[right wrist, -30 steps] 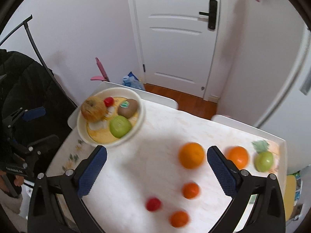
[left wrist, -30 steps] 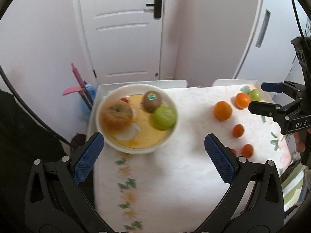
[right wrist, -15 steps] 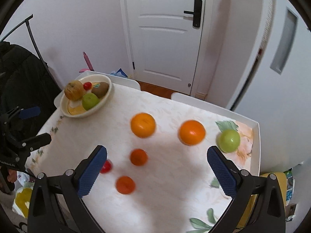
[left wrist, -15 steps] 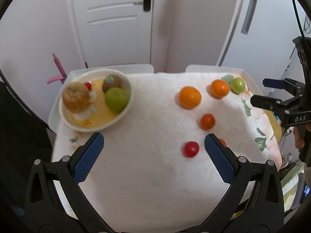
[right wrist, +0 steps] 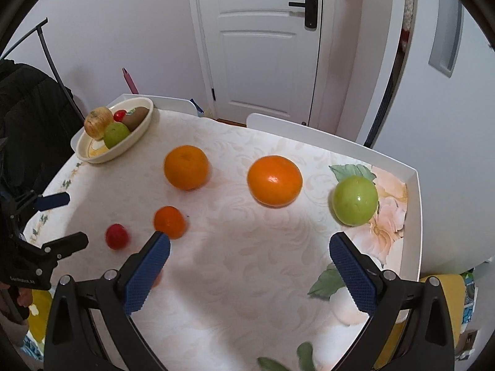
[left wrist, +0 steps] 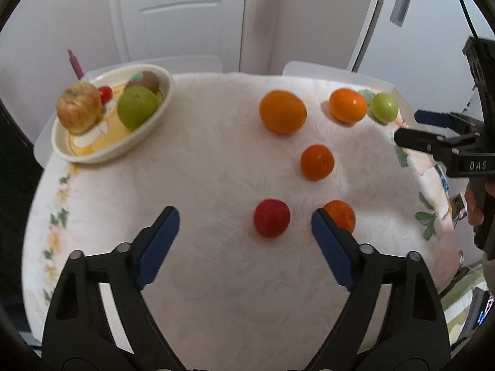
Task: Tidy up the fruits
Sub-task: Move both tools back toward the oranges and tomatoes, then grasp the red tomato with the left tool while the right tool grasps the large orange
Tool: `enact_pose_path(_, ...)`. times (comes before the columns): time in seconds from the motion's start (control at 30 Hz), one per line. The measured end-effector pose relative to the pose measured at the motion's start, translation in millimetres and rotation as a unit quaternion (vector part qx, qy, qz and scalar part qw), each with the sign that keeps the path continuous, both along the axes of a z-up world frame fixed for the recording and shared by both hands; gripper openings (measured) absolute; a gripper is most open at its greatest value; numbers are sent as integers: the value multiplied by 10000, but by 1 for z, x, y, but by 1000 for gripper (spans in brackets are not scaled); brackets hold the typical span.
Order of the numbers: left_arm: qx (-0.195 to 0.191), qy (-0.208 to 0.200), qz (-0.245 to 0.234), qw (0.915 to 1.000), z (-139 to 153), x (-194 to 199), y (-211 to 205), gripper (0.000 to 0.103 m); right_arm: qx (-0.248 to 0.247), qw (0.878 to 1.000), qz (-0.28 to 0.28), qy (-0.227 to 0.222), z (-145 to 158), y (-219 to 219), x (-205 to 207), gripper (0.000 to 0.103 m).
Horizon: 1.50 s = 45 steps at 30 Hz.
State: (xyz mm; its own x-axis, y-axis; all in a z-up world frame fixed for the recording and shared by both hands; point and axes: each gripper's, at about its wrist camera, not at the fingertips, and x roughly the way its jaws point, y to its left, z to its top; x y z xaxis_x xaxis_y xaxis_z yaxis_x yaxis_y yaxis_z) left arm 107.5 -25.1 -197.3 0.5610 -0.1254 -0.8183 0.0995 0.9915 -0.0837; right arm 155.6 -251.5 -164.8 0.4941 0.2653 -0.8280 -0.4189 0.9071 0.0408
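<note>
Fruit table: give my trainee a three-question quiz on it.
1. True or false: the kiwi lies in the bowl.
2. How many orange-coloured fruits lie loose on the tablecloth?
3. Which fruit sits nearest the left gripper? A red fruit; B green apple; C kiwi.

Key: 1 true; 2 four; 3 A.

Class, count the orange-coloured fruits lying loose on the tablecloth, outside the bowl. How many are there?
4. Two large ones sit toward the far side; a smaller one lies mid-table; the fourth is partly hidden behind the left gripper's finger. None appears in the bowl.
</note>
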Motion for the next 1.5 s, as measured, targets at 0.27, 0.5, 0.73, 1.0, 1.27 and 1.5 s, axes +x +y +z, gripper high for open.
enact_pose_path(0.27,0,226,33,9997,-31,8,-12,69,29,9999,102,37,-29,-5,21,103)
enact_pose_path(0.5,284,155,-63,9995,-38,12,-25,50,44,9998,162,97,-46,-2,34,99)
enact_pose_path(0.73,348,148,-68,9993,-37,17,-26,36,17,9997,208,107,-55,1,46,91)
enact_pose_path(1.0,325,152,-15,9994,-36,22,-26,36,73,9997,205,93,-60,3,59,84)
enact_pose_path(1.27,273,173,27,9995,-36,25,-23,35,98,9998,188,70,-63,8,68,75)
enact_pose_path(1.5,244,184,71,9995,-35,26,-20,35,197,9997,135,5,-65,11,74,70)
